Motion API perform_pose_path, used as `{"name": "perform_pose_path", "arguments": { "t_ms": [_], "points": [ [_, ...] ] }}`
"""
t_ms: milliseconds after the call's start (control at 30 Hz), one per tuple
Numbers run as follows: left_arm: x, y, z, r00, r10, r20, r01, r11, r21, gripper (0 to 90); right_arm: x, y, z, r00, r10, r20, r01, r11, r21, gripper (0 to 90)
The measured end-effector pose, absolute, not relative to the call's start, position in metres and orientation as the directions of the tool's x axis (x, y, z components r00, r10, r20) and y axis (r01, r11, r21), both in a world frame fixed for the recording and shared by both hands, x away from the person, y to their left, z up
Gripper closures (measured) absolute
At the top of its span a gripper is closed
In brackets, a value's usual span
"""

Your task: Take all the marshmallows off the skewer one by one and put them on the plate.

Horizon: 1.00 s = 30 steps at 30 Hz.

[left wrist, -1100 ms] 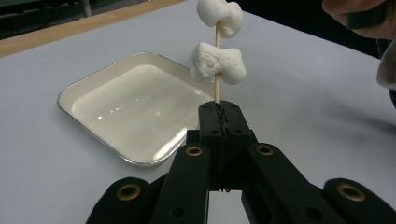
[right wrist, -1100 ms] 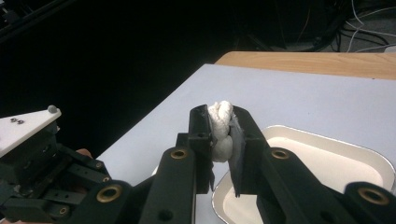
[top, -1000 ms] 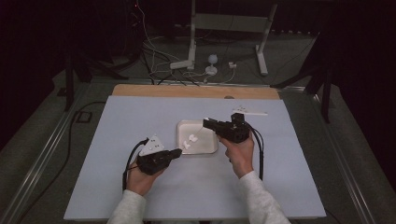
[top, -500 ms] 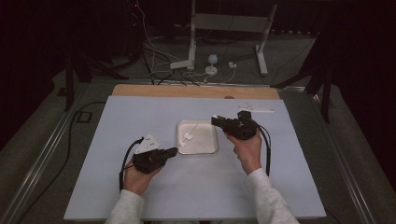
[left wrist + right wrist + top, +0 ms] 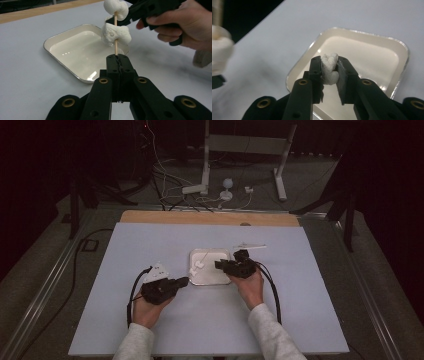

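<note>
High view: a person's two hands hold the grippers over a pale blue table (image 5: 150,320), forearms coming in from the near edge.
Tray: white tray (image 5: 210,276) near the middle of the table, between the two grippers; the left gripper view shows its inside bare (image 5: 75,53).
Left gripper: left gripper (image 5: 117,58) lies low at the tray's left side; in the high view (image 5: 182,281) its tips are just beside the tray's left rim.
Left jaws: pressed fully together on the bottom end of the skewer, no gap showing.
Skewer: thin wooden skewer (image 5: 115,46) stands nearly upright out of the left jaws, over the tray's near rim.
Marshmallows: two white marshmallows threaded on the skewer, the lower one (image 5: 116,35) a little above the jaws, the upper one (image 5: 115,7) at the top edge of the left gripper view.
Right gripper: right gripper (image 5: 218,265) reaches in from the tray's right side; in the left gripper view its black tips sit between the two threaded pieces, touching the stick area.
Right jaws: nearly closed and just been easing apart, with a squashed marshmallow (image 5: 329,68) between the pads (image 5: 317,67); both pads press on it.
Right gripper view: its tips (image 5: 329,72) hang over the tray's left rim (image 5: 362,33).
Far edge: a bare wood strip (image 5: 200,217) runs along the table's far edge.
</note>
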<state>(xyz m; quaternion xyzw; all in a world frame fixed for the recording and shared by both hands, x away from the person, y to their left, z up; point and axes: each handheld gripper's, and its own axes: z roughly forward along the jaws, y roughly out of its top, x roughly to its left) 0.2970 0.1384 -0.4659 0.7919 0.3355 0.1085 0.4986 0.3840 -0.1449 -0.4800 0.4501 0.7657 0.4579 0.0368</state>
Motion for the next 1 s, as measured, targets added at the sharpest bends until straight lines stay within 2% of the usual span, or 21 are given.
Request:
{"name": "perform_pose_path", "arguments": {
  "t_ms": [67, 133, 167, 200, 233, 433, 733, 1000],
  "points": [
    [0.297, 0.138, -0.467, 0.750, 0.640, -0.167, 0.427, -0.276, 0.861, 90.0, 0.386, -0.142, -0.484, -0.589, 0.730, 0.347, 0.659, 0.184, 0.730, 69.8],
    [0.297, 0.137, -0.467, 0.750, 0.640, -0.166, 0.428, -0.278, 0.860, 90.0, 0.388, -0.140, -0.486, -0.573, 0.742, 0.347, 0.670, 0.181, 0.720, 58.3],
    [0.298, 0.137, -0.467, 0.750, 0.640, -0.166, 0.428, -0.278, 0.860, 90.0, 0.388, -0.140, -0.486, -0.573, 0.742, 0.347, 0.670, 0.181, 0.720, 58.3],
    [0.298, 0.137, -0.467, 0.749, 0.641, -0.166, 0.428, -0.278, 0.860, 90.0, 0.390, -0.139, -0.488, -0.557, 0.755, 0.346, 0.681, 0.177, 0.710, 51.1],
    [0.298, 0.137, -0.467, 0.748, 0.642, -0.166, 0.429, -0.278, 0.860, 90.0, 0.390, -0.139, -0.488, -0.557, 0.755, 0.346, 0.681, 0.177, 0.710, 51.1],
    [0.299, 0.139, -0.468, 0.736, 0.655, -0.172, 0.438, -0.265, 0.859, 90.0, 0.383, -0.142, -0.480, -0.566, 0.739, 0.365, 0.671, 0.156, 0.724, 31.6],
    [0.299, 0.137, -0.469, 0.728, 0.663, -0.174, 0.442, -0.261, 0.858, 90.0, 0.366, -0.147, -0.457, -0.622, 0.654, 0.430, 0.644, 0.117, 0.756, 26.0],
    [0.299, 0.137, -0.470, 0.729, 0.662, -0.177, 0.444, -0.259, 0.858, 90.0, 0.358, -0.141, -0.447, -0.668, 0.585, 0.460, 0.628, 0.112, 0.770, 27.0]
  ]
}}
